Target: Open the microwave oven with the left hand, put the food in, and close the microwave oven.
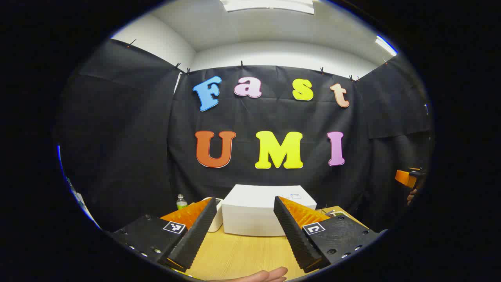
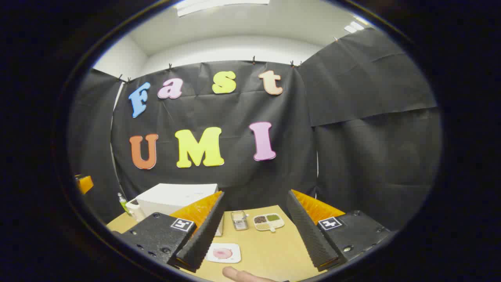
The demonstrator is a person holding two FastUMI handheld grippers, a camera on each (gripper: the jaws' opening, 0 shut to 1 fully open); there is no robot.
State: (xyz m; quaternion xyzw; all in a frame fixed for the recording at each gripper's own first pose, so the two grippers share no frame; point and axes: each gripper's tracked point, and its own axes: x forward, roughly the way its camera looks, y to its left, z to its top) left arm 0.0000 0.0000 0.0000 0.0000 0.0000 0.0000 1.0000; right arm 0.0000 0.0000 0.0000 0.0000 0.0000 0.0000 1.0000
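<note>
At table's rear centre I see the white microwave oven [image 1: 256, 211], door shut, long axis running left-right, front toward me. My left gripper [image 1: 244, 231] hangs spread and empty, lined up on it, probably staged for the door. My right gripper [image 2: 254, 231] is also spread; the food plate [image 2: 223, 253] lies flat near its left finger, within reach.

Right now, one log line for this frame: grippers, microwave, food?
left gripper: open, off table | right gripper: open, empty | microwave: white, door not open | food plate: on table, untouched | stage: pre-approach
</note>
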